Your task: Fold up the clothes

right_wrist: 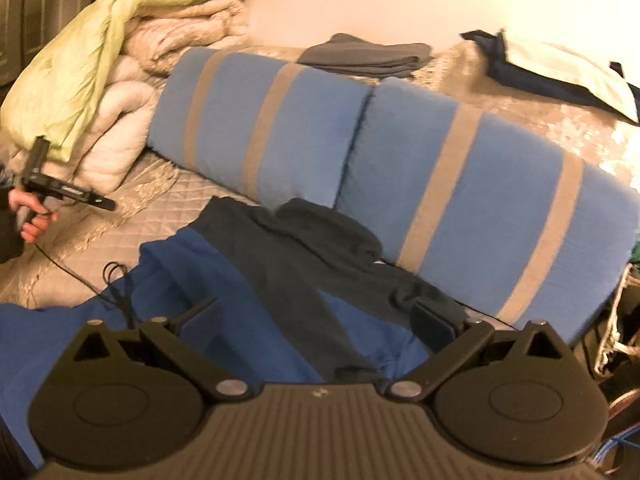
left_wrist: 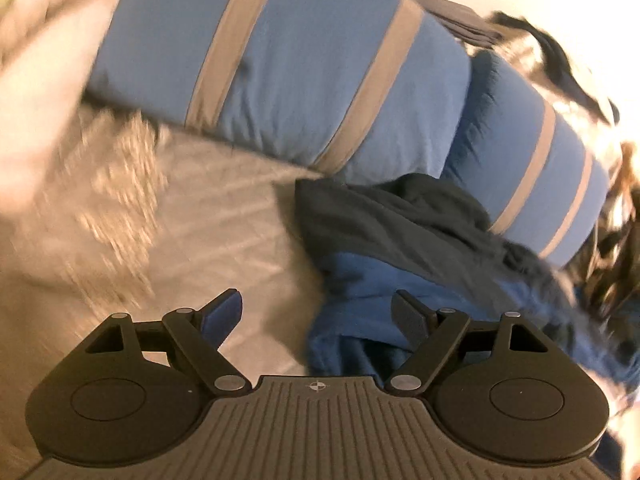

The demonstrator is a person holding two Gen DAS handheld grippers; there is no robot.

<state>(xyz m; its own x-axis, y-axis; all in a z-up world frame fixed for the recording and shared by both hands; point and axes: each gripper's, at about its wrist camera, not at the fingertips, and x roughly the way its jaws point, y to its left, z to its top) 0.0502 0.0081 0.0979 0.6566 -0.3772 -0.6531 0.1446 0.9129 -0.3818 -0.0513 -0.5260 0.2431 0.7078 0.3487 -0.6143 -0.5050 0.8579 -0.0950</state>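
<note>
A blue and black garment [right_wrist: 256, 280] lies crumpled on the grey quilted bed cover, against the striped cushions. It also shows in the left wrist view [left_wrist: 400, 248], low and right. My left gripper [left_wrist: 318, 316] is open and empty, above the garment's left edge and the bed cover. It also shows at the far left of the right wrist view [right_wrist: 68, 192], held in a hand. My right gripper [right_wrist: 316, 320] is open and empty, just above the garment's middle.
Two blue cushions with grey stripes [right_wrist: 460, 184] lean along the back of the bed. A pile of cream and green quilts [right_wrist: 120, 60] stands at the back left. Folded grey cloth [right_wrist: 368, 56] and a dark-edged pillow [right_wrist: 560, 68] lie behind. A black cable [right_wrist: 116, 280] crosses the garment.
</note>
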